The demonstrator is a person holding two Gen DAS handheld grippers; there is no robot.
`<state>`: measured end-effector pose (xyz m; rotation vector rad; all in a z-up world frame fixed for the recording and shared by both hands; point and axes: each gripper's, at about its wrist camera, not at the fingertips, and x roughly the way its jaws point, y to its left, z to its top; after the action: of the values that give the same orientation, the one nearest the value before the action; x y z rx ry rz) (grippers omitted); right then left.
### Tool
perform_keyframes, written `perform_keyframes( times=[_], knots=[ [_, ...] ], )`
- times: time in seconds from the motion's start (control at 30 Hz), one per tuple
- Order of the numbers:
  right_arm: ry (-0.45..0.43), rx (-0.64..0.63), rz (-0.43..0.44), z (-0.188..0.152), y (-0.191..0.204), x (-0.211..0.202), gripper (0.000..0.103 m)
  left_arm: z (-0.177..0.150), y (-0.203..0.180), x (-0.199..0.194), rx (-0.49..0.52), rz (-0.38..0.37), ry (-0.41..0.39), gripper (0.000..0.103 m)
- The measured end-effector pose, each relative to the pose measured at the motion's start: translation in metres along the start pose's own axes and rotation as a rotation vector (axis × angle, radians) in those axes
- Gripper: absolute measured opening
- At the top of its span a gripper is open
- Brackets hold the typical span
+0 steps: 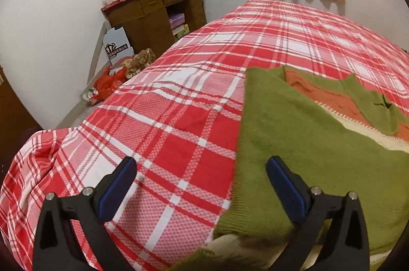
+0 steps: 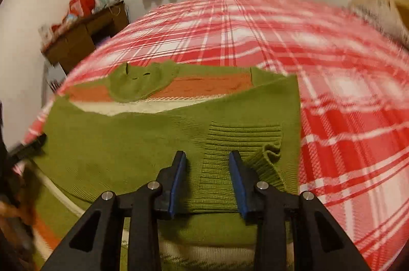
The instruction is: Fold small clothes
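On the red plaid bedspread (image 1: 179,117) a green sweater (image 2: 127,143) with orange and cream bands lies partly folded, the left gripper (image 1: 200,168) spread wide over its near left edge, the right gripper (image 2: 207,158) parted above its ribbed cuff (image 2: 242,140), neither pinching cloth.

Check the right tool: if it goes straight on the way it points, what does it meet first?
Most likely the green sweater, at its ribbed cuff, which lies straight ahead of the right tool between its open jaws. Depth is unclear, so I can't tell the remaining gap.
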<state>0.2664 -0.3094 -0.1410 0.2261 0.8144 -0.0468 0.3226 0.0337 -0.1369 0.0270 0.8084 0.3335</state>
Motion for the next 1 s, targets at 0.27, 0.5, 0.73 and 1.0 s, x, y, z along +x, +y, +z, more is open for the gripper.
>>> perform_keyframes(
  times=[0.27,0.5,0.73,1.0],
  knots=[
    [0.002,-0.079,-0.083,-0.003,0.019,0.001,0.044,-0.001,-0.003,-0.003,0.013,-0.001,-0.009,0.103],
    [0.01,-0.121,-0.124,-0.029,0.036,-0.034,0.06,-0.03,0.001,-0.036,0.098,-0.066,-0.044,0.103],
    [0.052,-0.104,-0.113,-0.087,0.028,-0.073,0.064,-0.074,-0.004,-0.066,0.184,-0.154,-0.047,0.103],
    [0.012,-0.142,-0.149,-0.099,0.037,-0.079,0.071,-0.076,-0.005,-0.067,0.176,-0.168,-0.037,0.103]
  ],
)
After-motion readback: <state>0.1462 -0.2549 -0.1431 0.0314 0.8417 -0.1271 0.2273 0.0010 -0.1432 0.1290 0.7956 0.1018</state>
